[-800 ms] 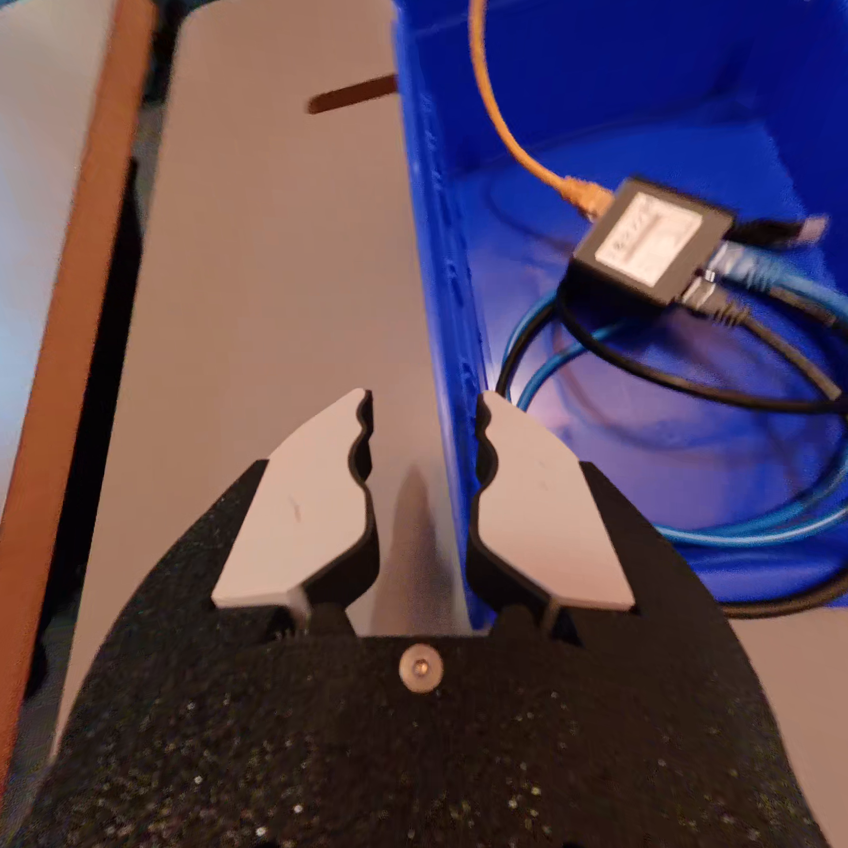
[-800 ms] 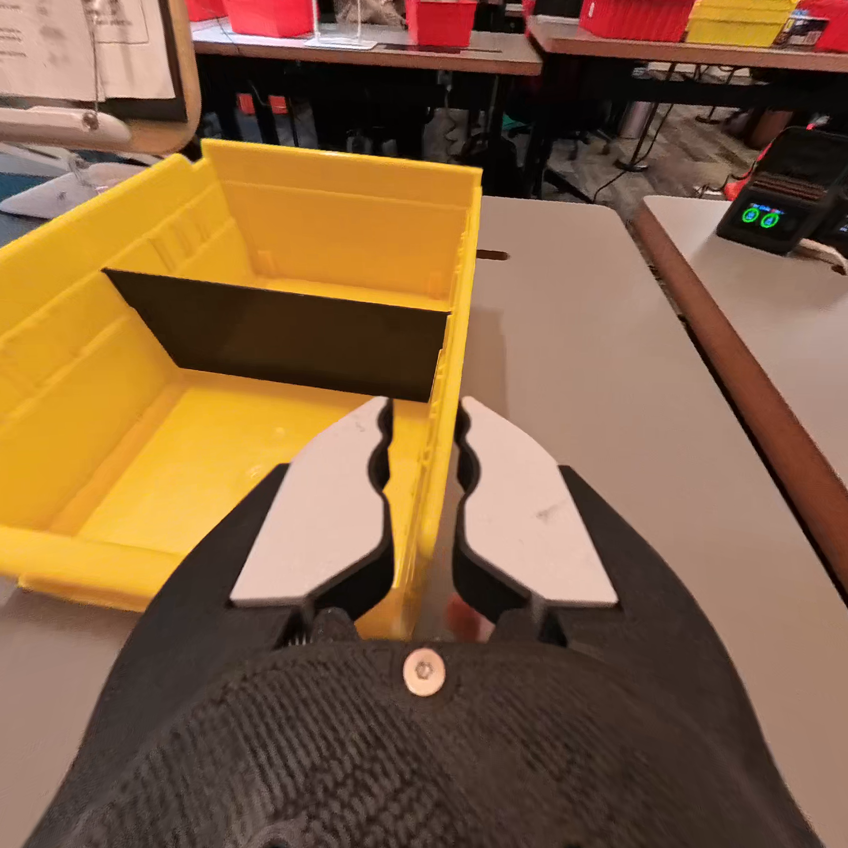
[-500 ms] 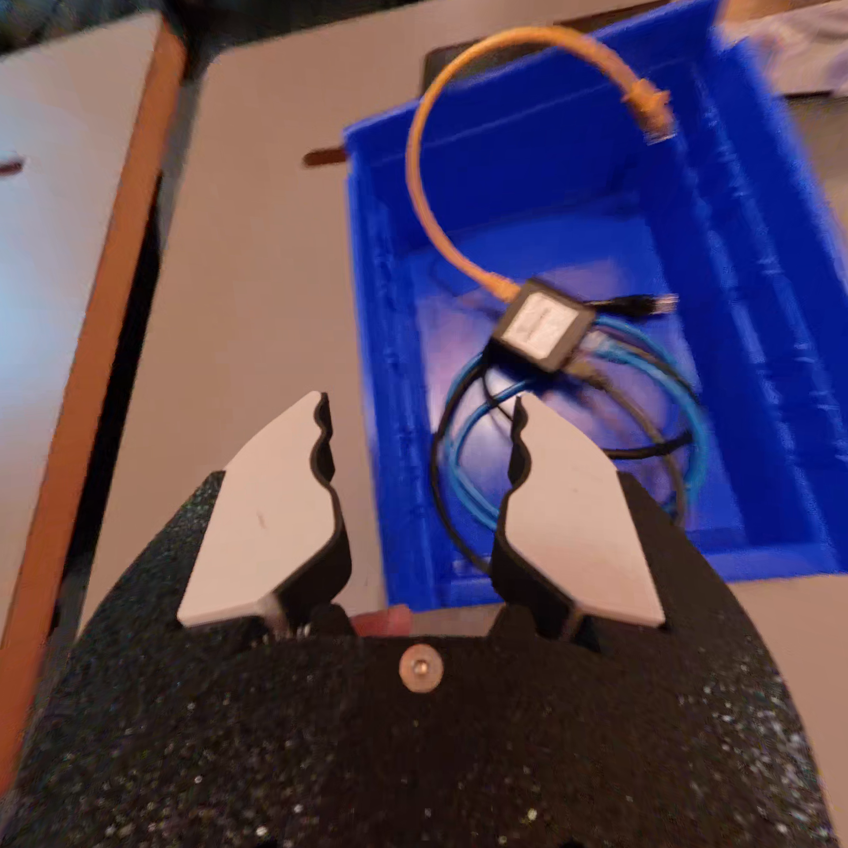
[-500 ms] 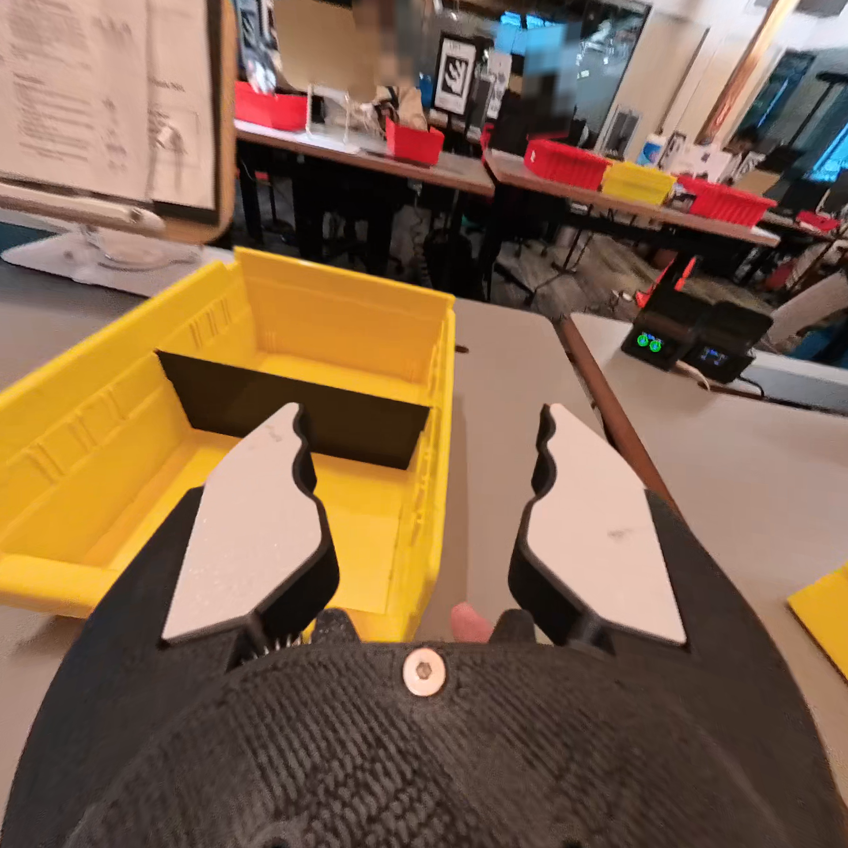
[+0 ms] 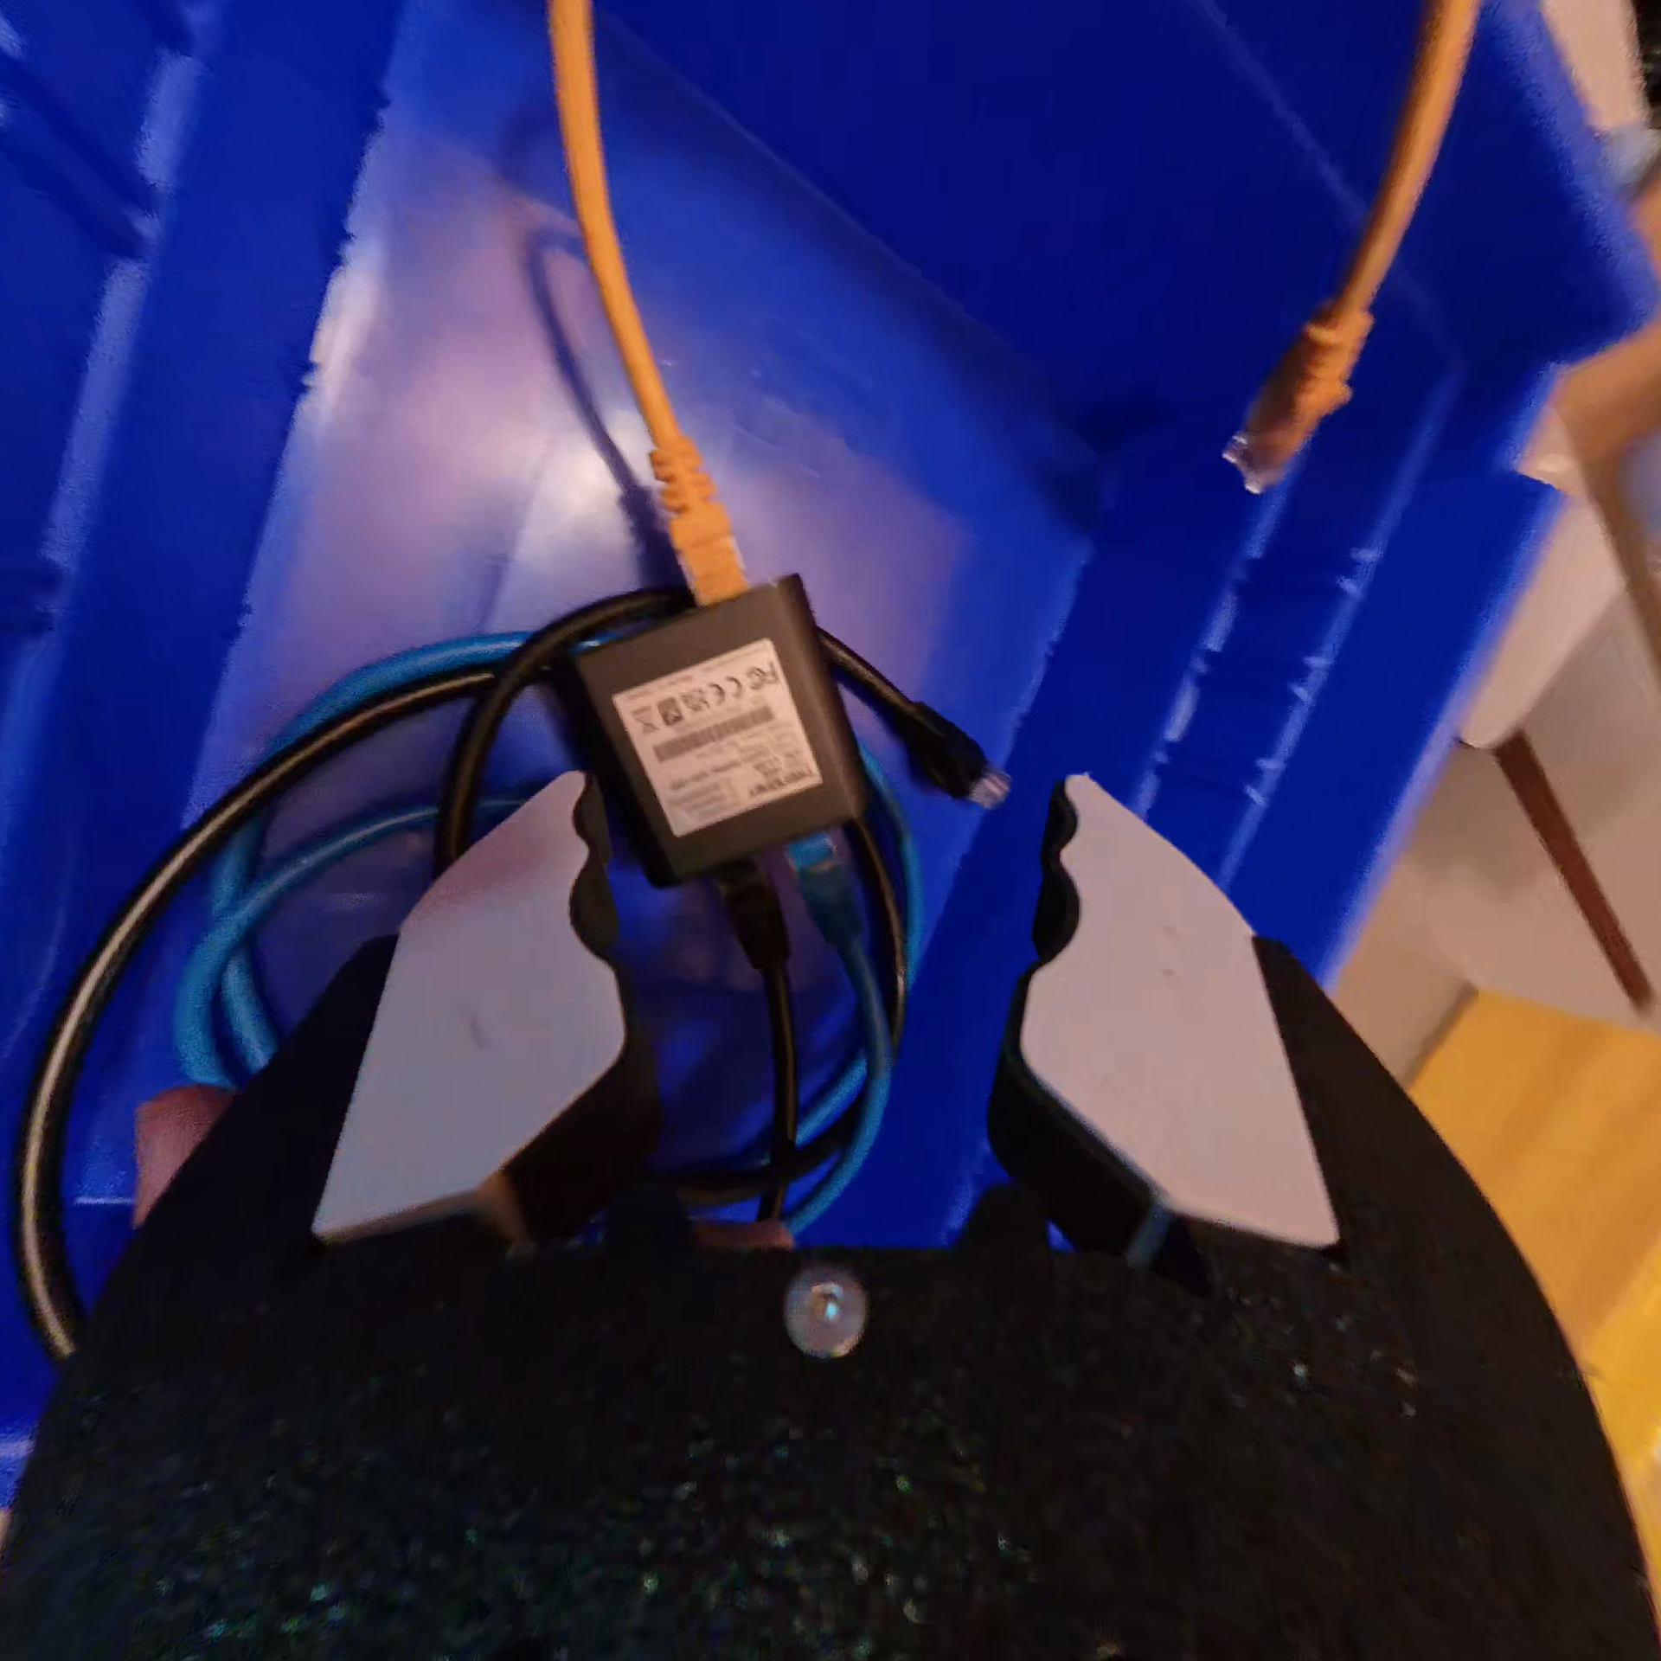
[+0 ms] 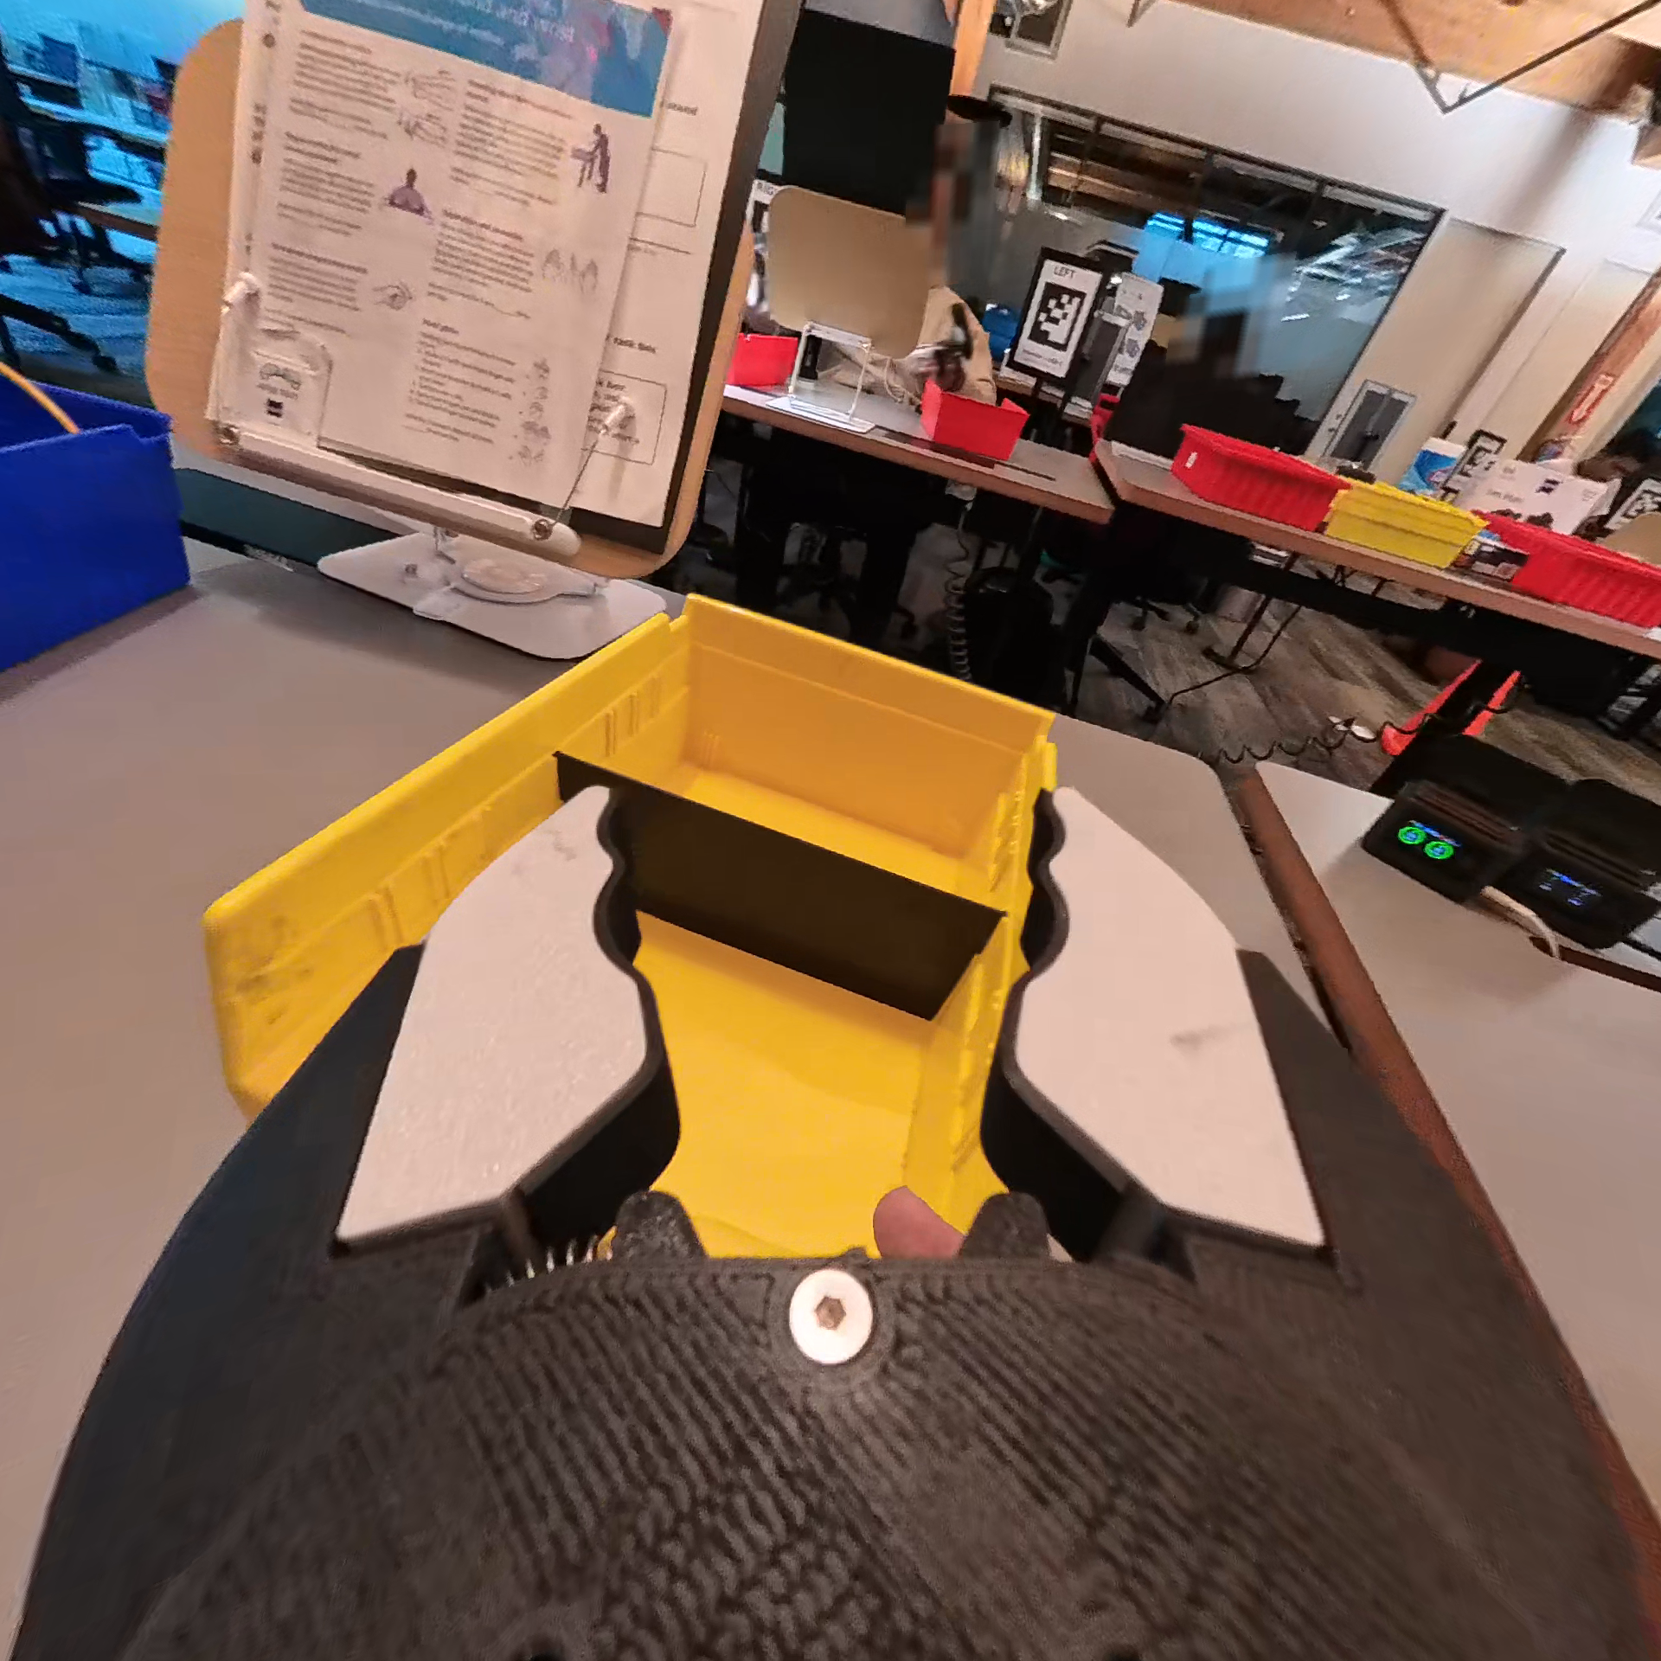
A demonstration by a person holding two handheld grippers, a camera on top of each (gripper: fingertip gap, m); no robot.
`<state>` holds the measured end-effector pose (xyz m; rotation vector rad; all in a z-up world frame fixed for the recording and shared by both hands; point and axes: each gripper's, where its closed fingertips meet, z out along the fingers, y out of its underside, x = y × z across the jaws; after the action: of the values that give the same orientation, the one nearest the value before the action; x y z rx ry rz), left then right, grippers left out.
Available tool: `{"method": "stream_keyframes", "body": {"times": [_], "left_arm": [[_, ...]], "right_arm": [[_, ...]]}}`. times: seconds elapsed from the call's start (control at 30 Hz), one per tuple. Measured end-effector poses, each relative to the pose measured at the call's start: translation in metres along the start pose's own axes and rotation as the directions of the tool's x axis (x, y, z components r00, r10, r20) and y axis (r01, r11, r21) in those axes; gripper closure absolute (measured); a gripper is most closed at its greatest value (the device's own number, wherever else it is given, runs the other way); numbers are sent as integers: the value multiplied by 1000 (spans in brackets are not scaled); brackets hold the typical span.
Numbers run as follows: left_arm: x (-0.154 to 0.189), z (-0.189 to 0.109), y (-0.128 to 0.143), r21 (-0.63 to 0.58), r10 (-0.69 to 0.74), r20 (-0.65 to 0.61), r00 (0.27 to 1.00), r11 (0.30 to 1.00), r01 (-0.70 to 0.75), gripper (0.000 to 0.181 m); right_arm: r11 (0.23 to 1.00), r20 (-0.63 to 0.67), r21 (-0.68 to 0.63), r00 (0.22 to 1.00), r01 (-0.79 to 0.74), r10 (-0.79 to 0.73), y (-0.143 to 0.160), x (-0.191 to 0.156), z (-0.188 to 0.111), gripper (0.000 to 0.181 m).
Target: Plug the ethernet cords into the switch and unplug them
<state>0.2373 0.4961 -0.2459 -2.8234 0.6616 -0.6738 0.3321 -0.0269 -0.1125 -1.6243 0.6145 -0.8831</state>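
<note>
Blue bin point(image 5: 899, 225) holding a small black switch point(image 5: 719, 728) with cords plugged in, and the left hand-held gripper point(image 5: 818, 800) spread wide above it.

At the centre of the left wrist view the switch lies label-up on the bin floor. An orange cord point(image 5: 611, 270) enters its upper end; a black cord point(image 5: 764, 935) and a blue cord point(image 5: 845, 944) enter its lower end, their slack looped at lower left. A loose orange plug point(image 5: 1285, 404) hangs at upper right, and a loose black plug point(image 5: 953, 764) lies just right of the switch. The step appears to be reaching for the switch; next, the jaws likely need to close squarely on its body. In the right wrist view the right hand-held gripper point(image 6: 827, 809) is also spread, holding nothing, over an empty yellow bin point(image 6: 359, 899) on the grey worktop point(image 6: 180, 719).
</note>
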Motion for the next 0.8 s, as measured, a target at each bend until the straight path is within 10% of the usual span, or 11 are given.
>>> {"method": "stream_keyframes", "body": {"times": [0.4,0.8], "left_arm": [[-31,26,6,-54,54,179,982,998,-45,107],[-15,16,8,-14,246,3,969,969,-246,110]], "right_arm": [[999,38,-27,999,-36,37,14,3,6,100],[1000,63,-8,998,-3,4,1,-8,2,105]]}}
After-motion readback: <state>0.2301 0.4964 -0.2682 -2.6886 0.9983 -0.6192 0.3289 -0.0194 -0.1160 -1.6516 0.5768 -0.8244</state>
